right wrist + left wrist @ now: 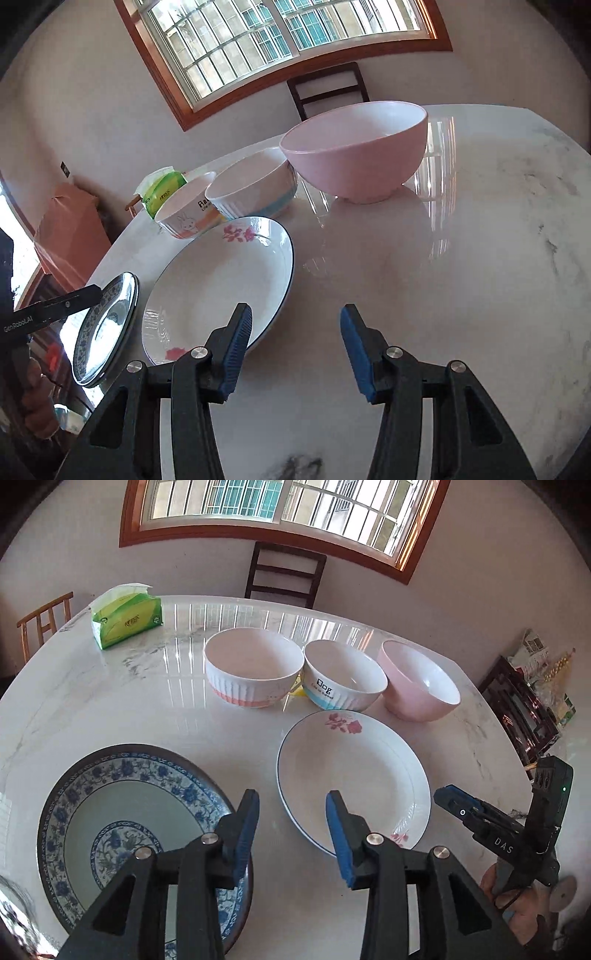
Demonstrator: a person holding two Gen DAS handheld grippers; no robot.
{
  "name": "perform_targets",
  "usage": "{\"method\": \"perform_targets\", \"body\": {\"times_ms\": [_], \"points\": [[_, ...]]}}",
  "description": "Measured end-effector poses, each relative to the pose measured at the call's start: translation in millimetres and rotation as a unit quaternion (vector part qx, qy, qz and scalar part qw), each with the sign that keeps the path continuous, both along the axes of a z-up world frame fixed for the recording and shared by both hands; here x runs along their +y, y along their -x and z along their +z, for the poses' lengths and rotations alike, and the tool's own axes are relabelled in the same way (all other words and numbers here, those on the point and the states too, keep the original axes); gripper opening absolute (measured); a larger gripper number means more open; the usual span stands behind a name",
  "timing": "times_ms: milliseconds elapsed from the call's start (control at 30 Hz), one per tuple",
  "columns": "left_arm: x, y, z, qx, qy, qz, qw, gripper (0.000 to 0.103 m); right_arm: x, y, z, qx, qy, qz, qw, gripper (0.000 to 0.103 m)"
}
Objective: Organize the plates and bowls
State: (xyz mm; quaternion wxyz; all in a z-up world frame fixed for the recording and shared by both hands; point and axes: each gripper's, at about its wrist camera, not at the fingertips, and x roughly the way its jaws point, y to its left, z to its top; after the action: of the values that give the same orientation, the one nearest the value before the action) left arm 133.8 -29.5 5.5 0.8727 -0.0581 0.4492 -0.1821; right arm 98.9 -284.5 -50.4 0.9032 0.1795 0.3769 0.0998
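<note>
A blue-and-white patterned plate [122, 812] lies at the near left of the marble table [110, 701]. A white plate with pink flowers [351, 775] lies to its right. Behind them stand three bowls in a row: a ribbed white bowl with an orange band [251, 668], a white bowl with a blue band [343, 679] and a pink bowl [421, 683]. My left gripper [291, 805] is open and empty, above the gap between the two plates. My right gripper [295, 317] is open and empty, just right of the flowered plate [221, 288], with the pink bowl [354, 155] ahead.
A green tissue pack [125, 620] sits at the table's far left. Dark chairs [284, 576] stand behind the table under the window. A wooden chair [44, 624] is at the left. A cluttered shelf [532, 698] stands beyond the table's right edge.
</note>
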Motion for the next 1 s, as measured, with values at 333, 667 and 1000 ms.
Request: {"method": "perform_targets", "body": {"times_ms": [333,667,1000], "points": [[-18.7,-51.5,-26.2,0.06,-0.018,0.012,0.998,0.038,11.3,-28.0,-3.4,0.017,0.007,0.028,0.999,0.046],[-24.9,-67.5,-49.7,0.098,-0.007,0.012,0.995,0.038,17.8,-45.7,-13.7,0.056,0.008,0.043,0.998,0.04],[-24.9,-55.1,-61.9,0.095,-0.007,0.036,0.9948,0.019,26.1,-50.5,-16.5,0.071,0.015,0.063,0.995,0.013]]}}
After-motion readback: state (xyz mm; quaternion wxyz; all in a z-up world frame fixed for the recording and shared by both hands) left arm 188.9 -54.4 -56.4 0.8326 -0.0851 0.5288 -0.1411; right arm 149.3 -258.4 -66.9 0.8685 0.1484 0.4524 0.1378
